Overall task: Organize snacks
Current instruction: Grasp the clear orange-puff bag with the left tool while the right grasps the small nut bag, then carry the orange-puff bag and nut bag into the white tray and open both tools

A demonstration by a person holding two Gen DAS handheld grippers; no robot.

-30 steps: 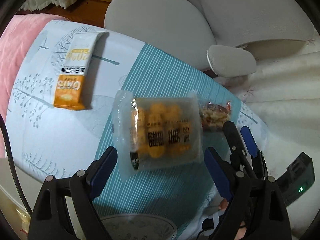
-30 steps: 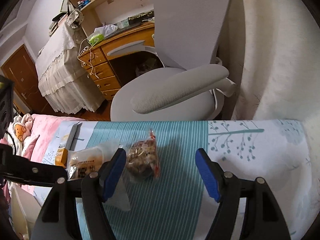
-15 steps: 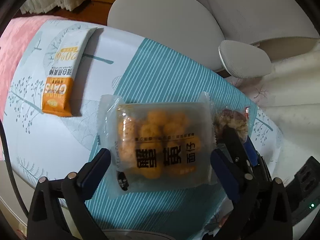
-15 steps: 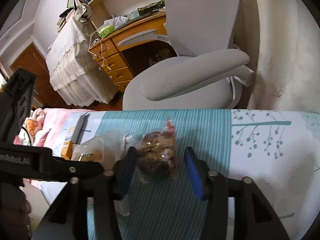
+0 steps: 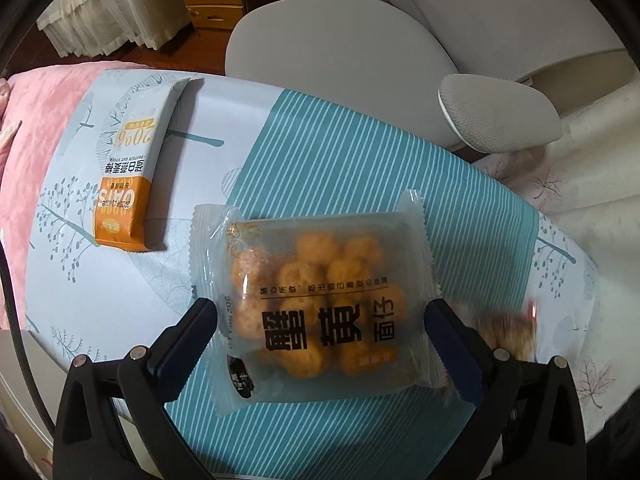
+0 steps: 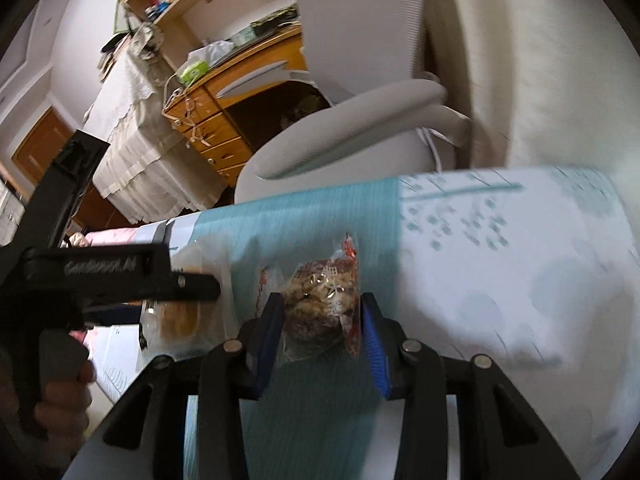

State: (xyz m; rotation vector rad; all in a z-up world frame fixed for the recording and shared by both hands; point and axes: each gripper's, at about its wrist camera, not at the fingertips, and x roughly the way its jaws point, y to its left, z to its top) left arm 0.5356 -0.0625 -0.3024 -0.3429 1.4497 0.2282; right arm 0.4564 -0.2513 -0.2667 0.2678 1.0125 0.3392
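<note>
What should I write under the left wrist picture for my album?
Open left gripper around a clear pack of golden snack balls on a teal striped cloth, oat bar nearby.

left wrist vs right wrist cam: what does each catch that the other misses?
Left wrist only: the orange oat bar lying flat, and the printed face of the fried-ball snack pack between the open left hand-held gripper.

Right wrist only: the right hand-held gripper shut on the nut cluster packet, plus the wooden desk.

Both: striped teal cloth, grey chair.
</note>
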